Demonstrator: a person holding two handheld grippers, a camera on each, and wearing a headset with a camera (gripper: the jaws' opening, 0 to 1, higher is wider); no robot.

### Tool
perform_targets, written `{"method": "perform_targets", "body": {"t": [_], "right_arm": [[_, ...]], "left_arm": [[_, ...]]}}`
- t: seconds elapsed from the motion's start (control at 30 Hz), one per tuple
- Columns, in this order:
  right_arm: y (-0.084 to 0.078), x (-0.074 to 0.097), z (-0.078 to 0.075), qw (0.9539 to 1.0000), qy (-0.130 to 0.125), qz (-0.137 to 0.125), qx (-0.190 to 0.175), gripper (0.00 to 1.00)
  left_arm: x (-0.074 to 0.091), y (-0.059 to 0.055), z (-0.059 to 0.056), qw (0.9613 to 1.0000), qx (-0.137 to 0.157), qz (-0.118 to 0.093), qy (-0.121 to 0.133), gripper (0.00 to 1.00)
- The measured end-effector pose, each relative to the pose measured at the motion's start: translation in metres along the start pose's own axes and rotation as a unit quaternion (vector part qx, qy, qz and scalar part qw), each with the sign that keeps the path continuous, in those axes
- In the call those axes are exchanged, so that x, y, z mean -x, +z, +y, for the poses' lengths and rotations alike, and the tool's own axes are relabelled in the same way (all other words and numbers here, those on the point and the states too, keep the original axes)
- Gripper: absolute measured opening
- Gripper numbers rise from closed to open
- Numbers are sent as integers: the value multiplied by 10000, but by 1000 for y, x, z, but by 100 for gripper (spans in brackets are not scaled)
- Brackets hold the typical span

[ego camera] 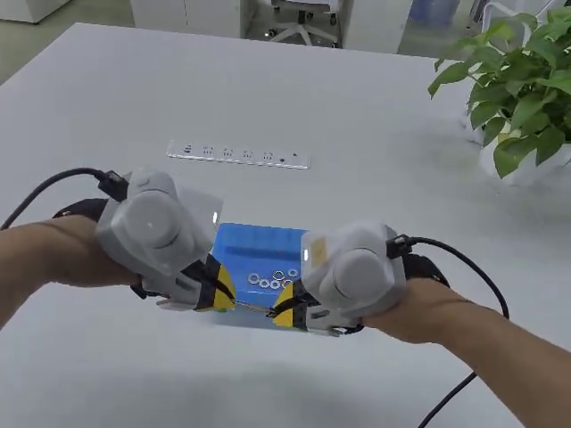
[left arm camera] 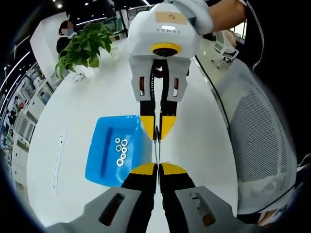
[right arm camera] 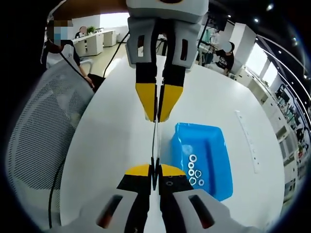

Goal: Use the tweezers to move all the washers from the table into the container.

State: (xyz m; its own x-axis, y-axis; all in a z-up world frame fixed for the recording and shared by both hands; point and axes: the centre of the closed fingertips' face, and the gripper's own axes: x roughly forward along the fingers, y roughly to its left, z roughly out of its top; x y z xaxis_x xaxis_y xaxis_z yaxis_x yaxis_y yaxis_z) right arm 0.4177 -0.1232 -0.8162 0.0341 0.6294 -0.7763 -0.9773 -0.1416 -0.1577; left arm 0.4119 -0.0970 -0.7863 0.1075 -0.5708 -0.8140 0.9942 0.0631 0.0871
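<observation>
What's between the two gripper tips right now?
The tweezers, a thin metal strip running from the left gripper to the right gripper, both shut on its ends. The right gripper view shows it.

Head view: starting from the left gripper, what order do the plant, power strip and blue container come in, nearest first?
From the left gripper:
1. Blue container, right beside its tip.
2. Power strip, farther back, mid-table.
3. Plant, at the far right back.

Head view looks down on the blue container [ego camera: 254, 242]; gripper views face each other close beside it, all sharing it.
</observation>
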Motion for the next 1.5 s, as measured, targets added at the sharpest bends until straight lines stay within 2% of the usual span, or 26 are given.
{"method": "perform_targets", "body": {"t": [0.37, 0.53, 0.8, 1.03, 1.23, 1.5], "right_arm": [[-14, -14, 12, 9999, 73, 133, 37, 6], [-22, -22, 19, 9998, 83, 196, -50, 6], [-31, -34, 30, 9995, 98, 236, -169, 6], [-35, -42, 37, 9993, 143, 245, -251, 6], [-37, -47, 42, 9987, 207, 213, -424, 6], [-41, -50, 45, 9983, 261, 268, -438, 7]], "left_arm": [[-23, -19, -10, 9999, 12, 135, -87, 6], [-35, -26, -14, 9997, 141, 109, -143, 6], [-51, -39, -23, 9992, 274, 192, -212, 6], [-59, -46, -29, 9987, 380, 217, -247, 6], [-68, -56, -34, 9981, 417, 320, -316, 6], [-76, -59, -36, 9979, 449, 347, -314, 6]]}}
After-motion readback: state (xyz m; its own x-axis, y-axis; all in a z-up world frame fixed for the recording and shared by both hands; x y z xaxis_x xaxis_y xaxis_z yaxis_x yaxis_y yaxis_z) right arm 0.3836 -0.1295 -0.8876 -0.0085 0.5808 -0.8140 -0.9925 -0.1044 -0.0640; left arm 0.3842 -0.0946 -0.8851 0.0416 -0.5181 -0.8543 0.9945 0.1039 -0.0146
